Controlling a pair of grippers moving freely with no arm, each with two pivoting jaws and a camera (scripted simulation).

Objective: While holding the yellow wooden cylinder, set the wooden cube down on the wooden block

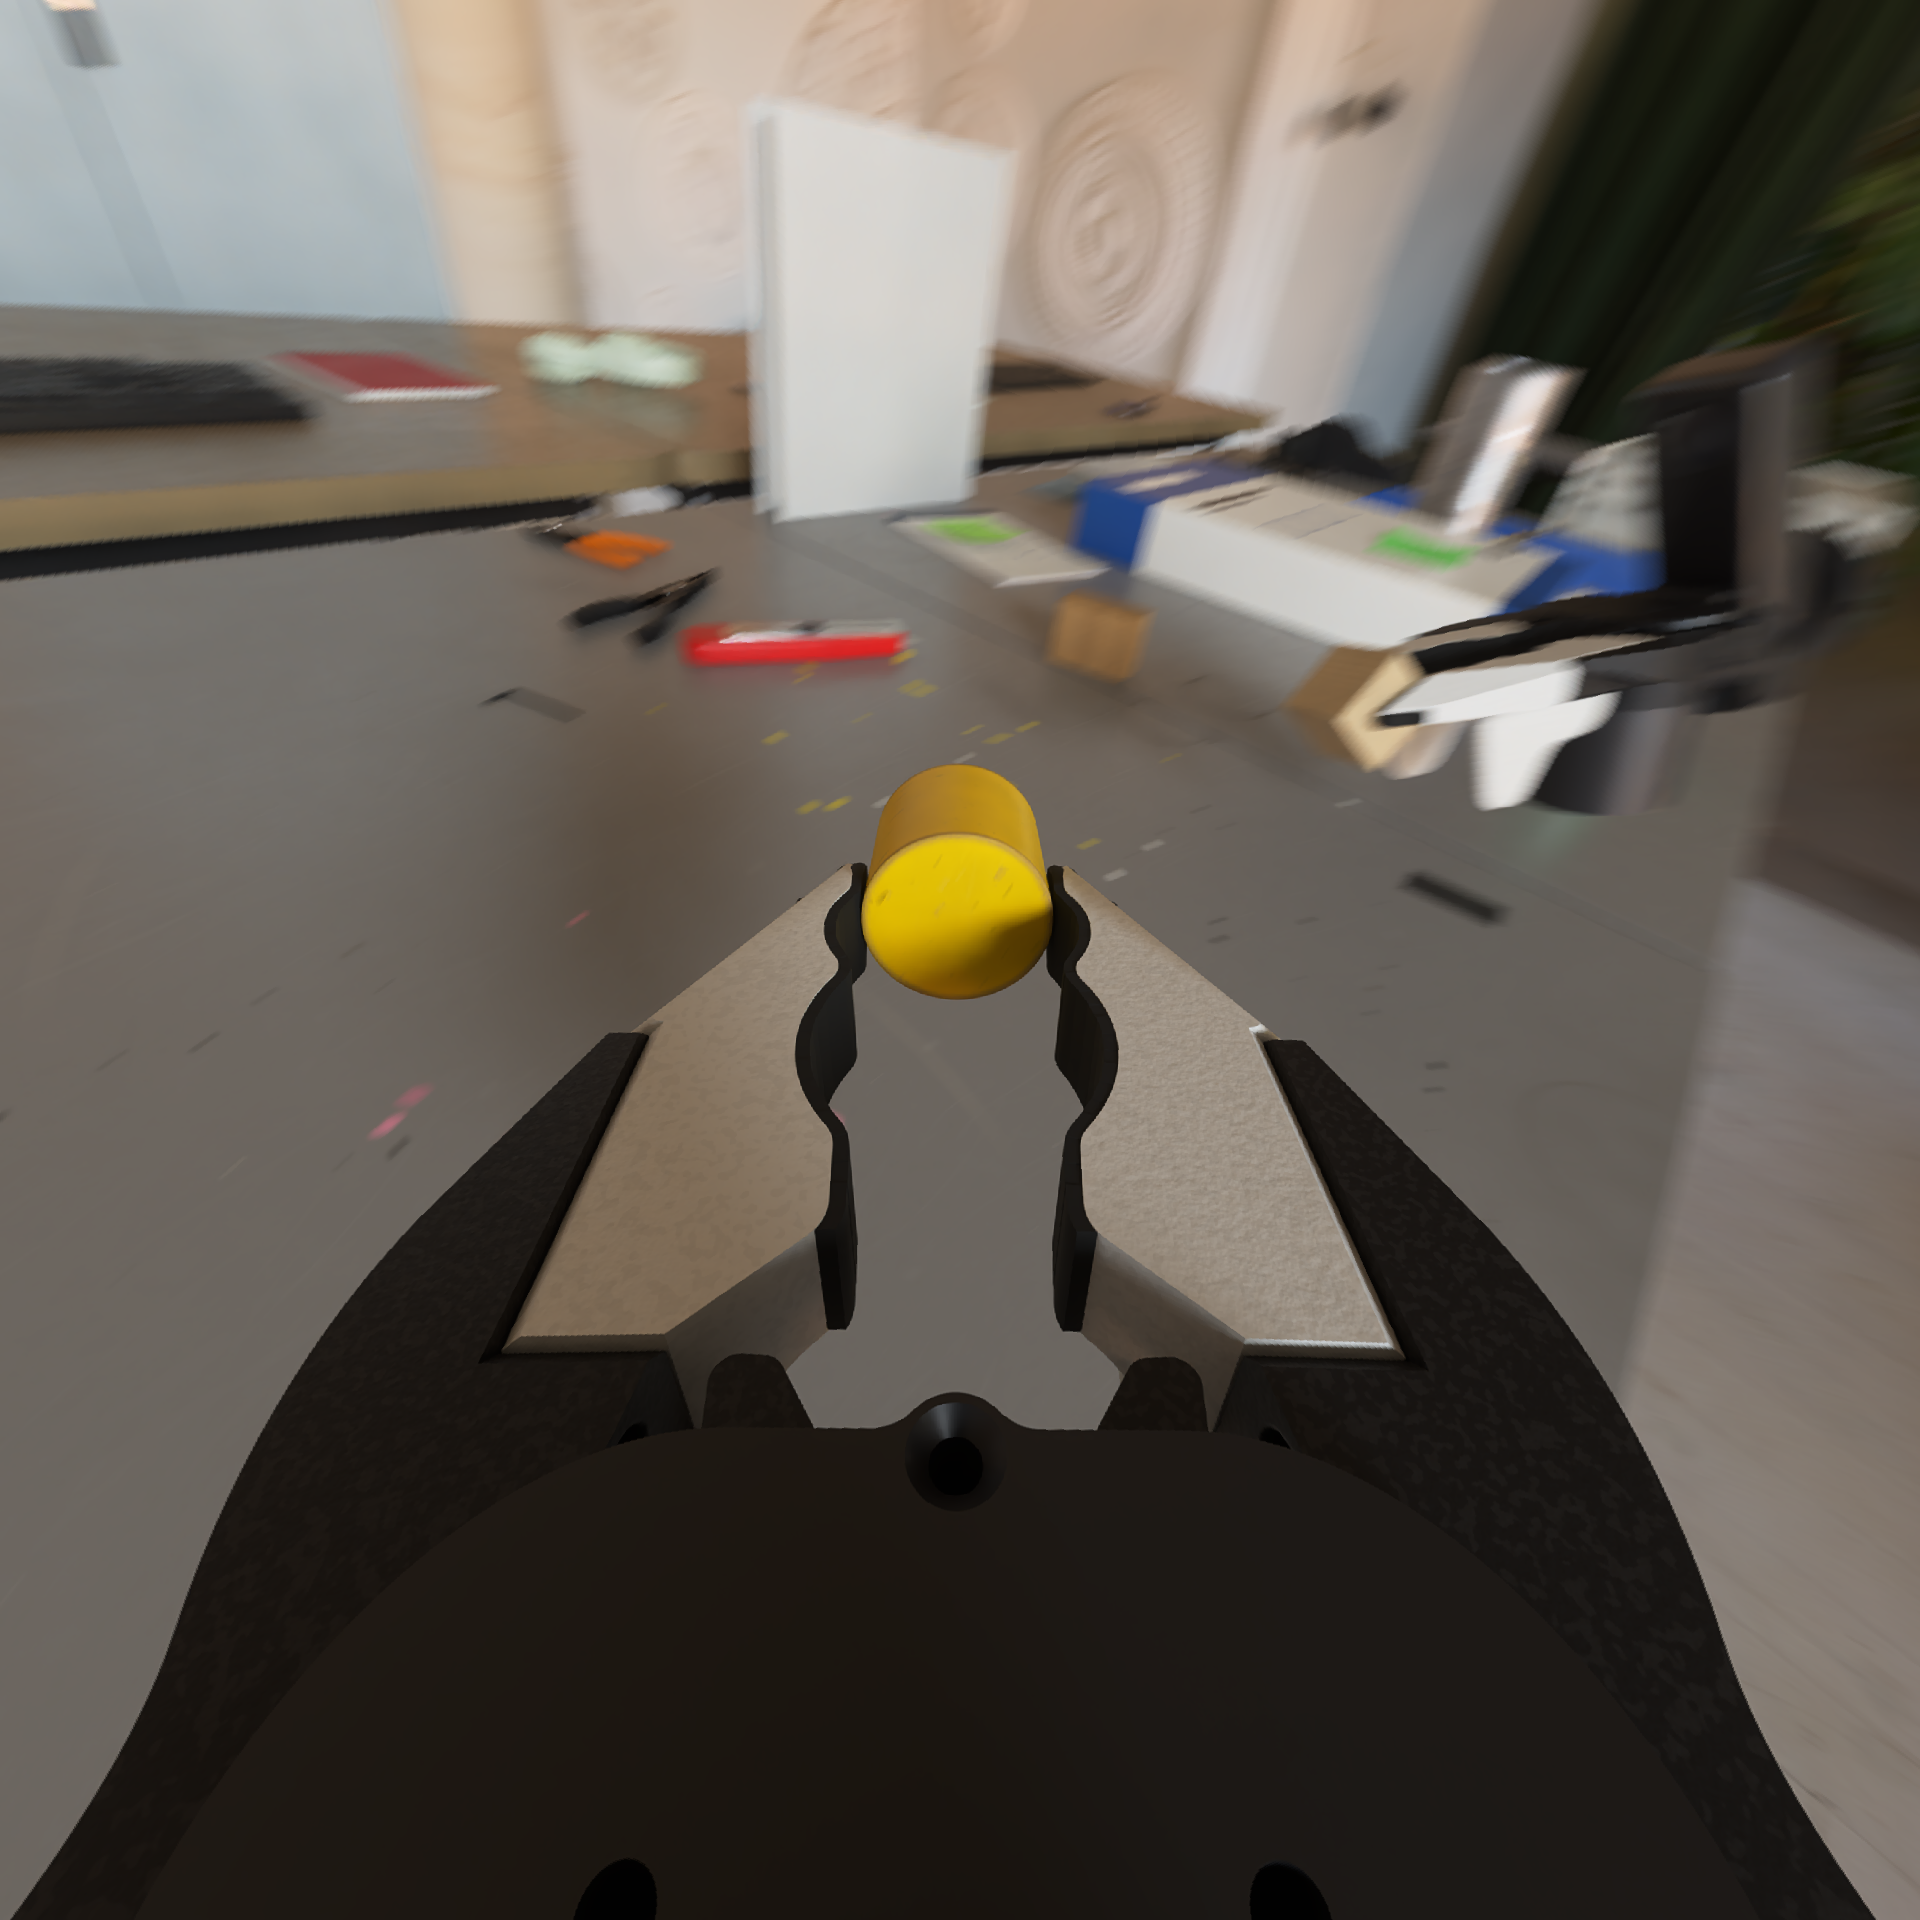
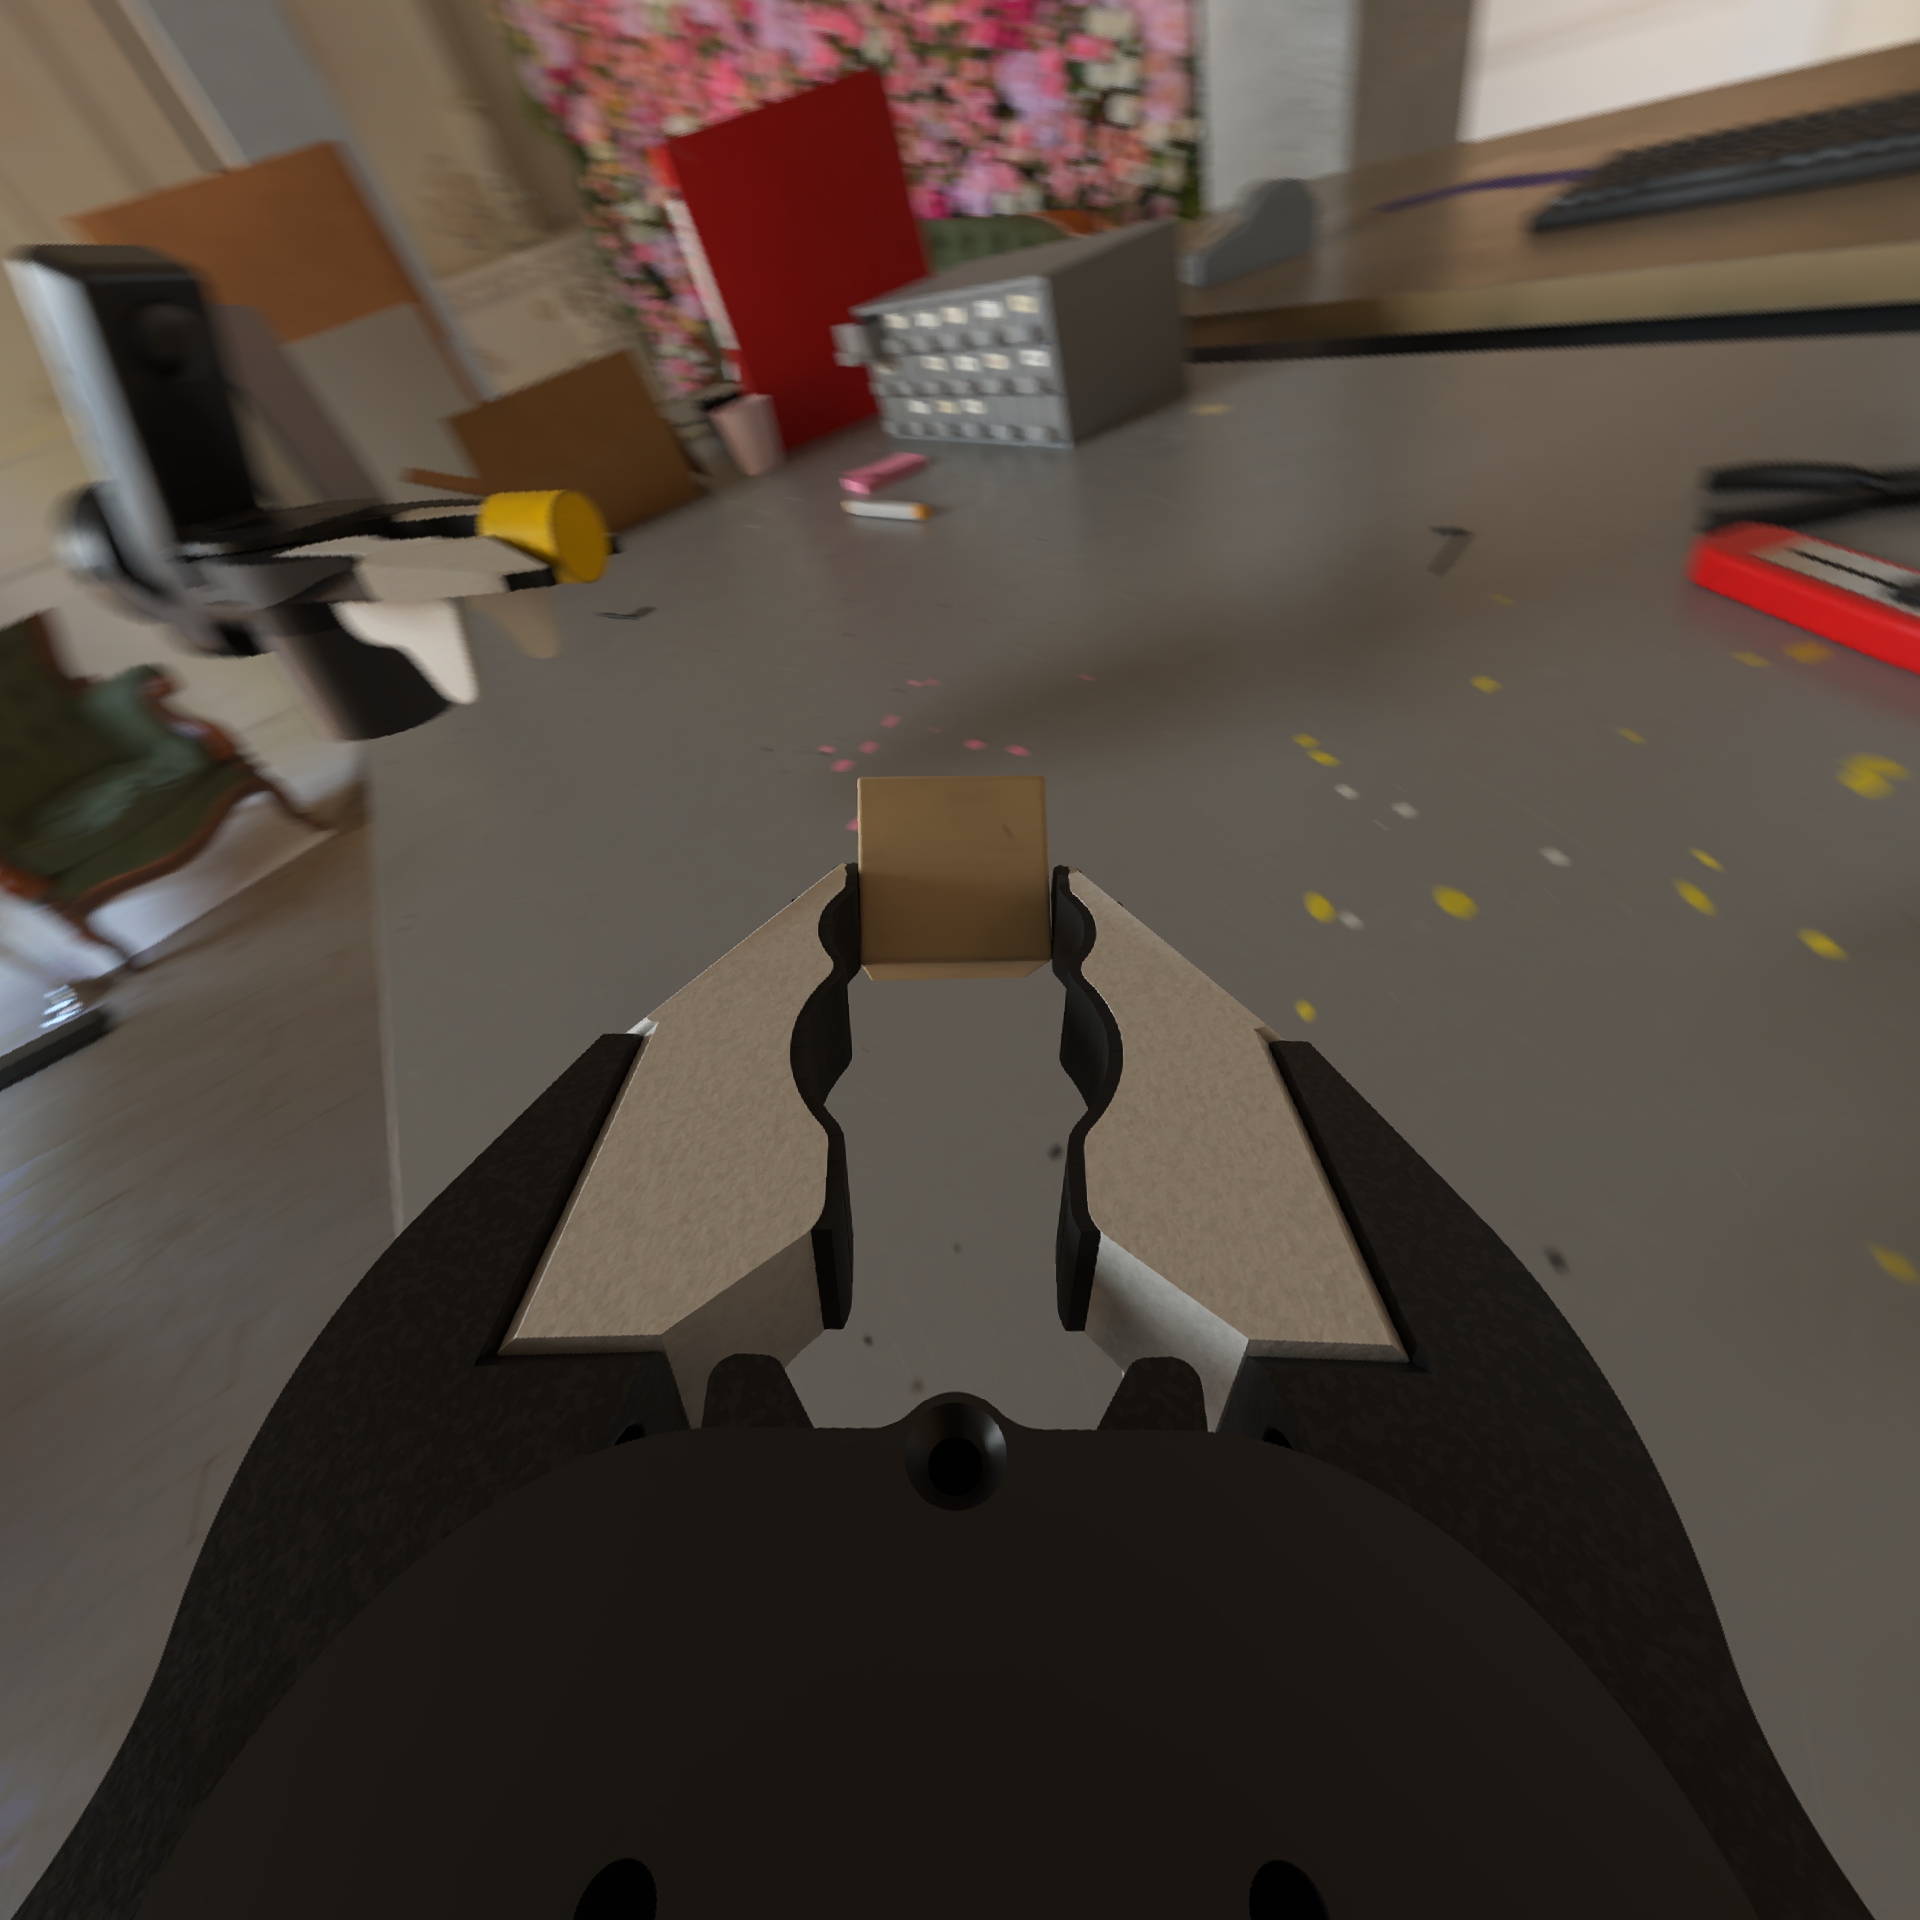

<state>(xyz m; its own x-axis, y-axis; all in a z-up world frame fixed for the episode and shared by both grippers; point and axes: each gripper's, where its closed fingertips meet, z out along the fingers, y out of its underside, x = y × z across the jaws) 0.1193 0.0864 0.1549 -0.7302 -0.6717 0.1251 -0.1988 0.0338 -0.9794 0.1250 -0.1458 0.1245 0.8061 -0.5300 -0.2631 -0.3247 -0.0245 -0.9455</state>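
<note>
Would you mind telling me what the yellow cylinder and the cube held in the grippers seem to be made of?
Yellow cylinder: apparently wood under a matte yellow coat; faint grain flecks show on its round end face.
Cube: looks like bare light wood, tan and matte, with slightly bevelled edges; no grain is clearly visible, so a plain tan plastic cannot be ruled out.
</note>
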